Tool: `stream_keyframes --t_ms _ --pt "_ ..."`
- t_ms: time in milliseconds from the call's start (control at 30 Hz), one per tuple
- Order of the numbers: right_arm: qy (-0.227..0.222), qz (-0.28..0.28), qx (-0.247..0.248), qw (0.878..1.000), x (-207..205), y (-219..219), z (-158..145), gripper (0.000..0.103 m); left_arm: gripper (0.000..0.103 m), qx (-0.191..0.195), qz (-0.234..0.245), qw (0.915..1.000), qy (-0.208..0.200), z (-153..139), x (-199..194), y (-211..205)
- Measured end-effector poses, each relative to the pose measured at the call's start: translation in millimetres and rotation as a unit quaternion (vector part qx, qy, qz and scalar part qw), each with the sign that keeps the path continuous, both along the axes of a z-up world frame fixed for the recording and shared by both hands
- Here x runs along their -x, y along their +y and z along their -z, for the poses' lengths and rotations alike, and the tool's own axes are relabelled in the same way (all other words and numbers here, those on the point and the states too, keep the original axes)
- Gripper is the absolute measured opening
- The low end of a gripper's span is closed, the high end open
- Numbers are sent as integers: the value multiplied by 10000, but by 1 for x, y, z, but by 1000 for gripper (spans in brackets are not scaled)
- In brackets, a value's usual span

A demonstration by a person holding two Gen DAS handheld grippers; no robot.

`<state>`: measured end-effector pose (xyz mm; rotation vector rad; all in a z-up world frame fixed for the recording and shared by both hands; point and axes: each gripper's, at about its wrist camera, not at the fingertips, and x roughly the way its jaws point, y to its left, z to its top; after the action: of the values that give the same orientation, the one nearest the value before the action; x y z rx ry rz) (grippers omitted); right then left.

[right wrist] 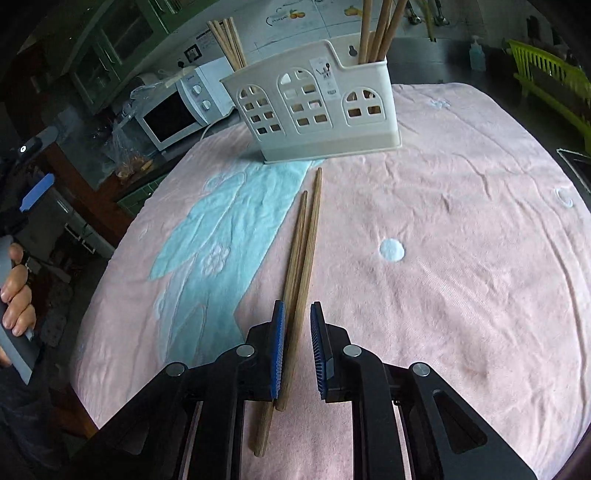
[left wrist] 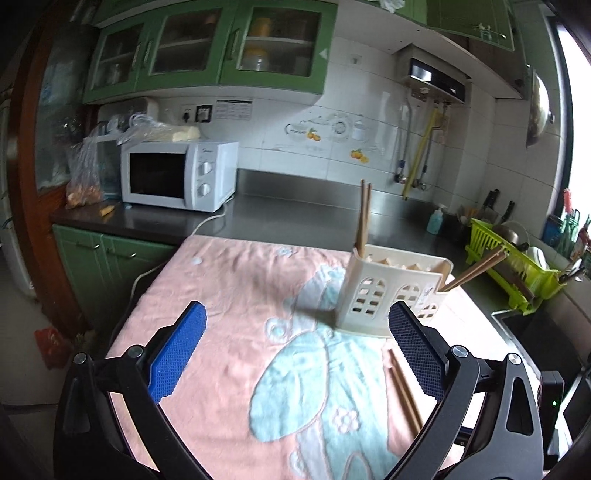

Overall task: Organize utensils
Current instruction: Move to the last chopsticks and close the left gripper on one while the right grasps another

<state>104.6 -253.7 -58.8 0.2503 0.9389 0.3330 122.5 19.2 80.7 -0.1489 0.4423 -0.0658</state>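
A cream utensil holder (left wrist: 391, 291) (right wrist: 314, 107) stands upright on the pink towel (left wrist: 221, 295) (right wrist: 461, 221). Wooden chopsticks stick out of its two end compartments (left wrist: 364, 218) (right wrist: 380, 26). Two loose chopsticks (right wrist: 303, 258) (left wrist: 404, 391) lie side by side on the towel in front of it. My right gripper (right wrist: 297, 317) hangs over their near ends, its jaws nearly together, and no pad visibly presses on them. My left gripper (left wrist: 295, 350) is wide open and empty, to the left of the holder; its right finger hides part of the loose pair.
The towel-covered table butts against a steel counter with a white microwave (left wrist: 177, 175) at the left. A green dish rack (left wrist: 517, 266), a soap bottle (left wrist: 435, 219) and knives are at the right. A hand (right wrist: 16, 291) holds the left gripper's handle beyond the table's left edge.
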Motion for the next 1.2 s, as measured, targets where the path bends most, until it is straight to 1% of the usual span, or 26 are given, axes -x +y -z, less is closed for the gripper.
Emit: stream_keyframes --t_ms 67,200,400,667,800,967,1033,1100,1200 --pt "15 53 81 10000 -3 3 4 14 98 10 -78 10000 23 6 6 6" --pt "90 45 90 9999 -8 8 10 15 98 29 -216 9997 136 18 13 17" --pt "117 94 245 9996 -13 13 18 15 98 162 -331 9989 298 33 18 29" --pt "1 110 810 9967 -12 27 18 11 98 167 -370 9982 431 45 20 30" --pt "-21 109 971 9952 -13 31 19 10 98 159 -379 9979 492 50 23 30" --pt "-184 53 1308 9912 -12 38 19 8 98 227 -411 9974 539 52 26 31" --pt "-167 91 1167 9930 -12 33 19 7 98 200 -367 9975 570 55 28 28" --pt "-209 153 1143 9931 -10 27 16 6 98 128 -323 9975 620 58 31 23" --pt "-264 235 1066 9937 -4 15 9 6 98 121 -149 9970 748 65 37 11"
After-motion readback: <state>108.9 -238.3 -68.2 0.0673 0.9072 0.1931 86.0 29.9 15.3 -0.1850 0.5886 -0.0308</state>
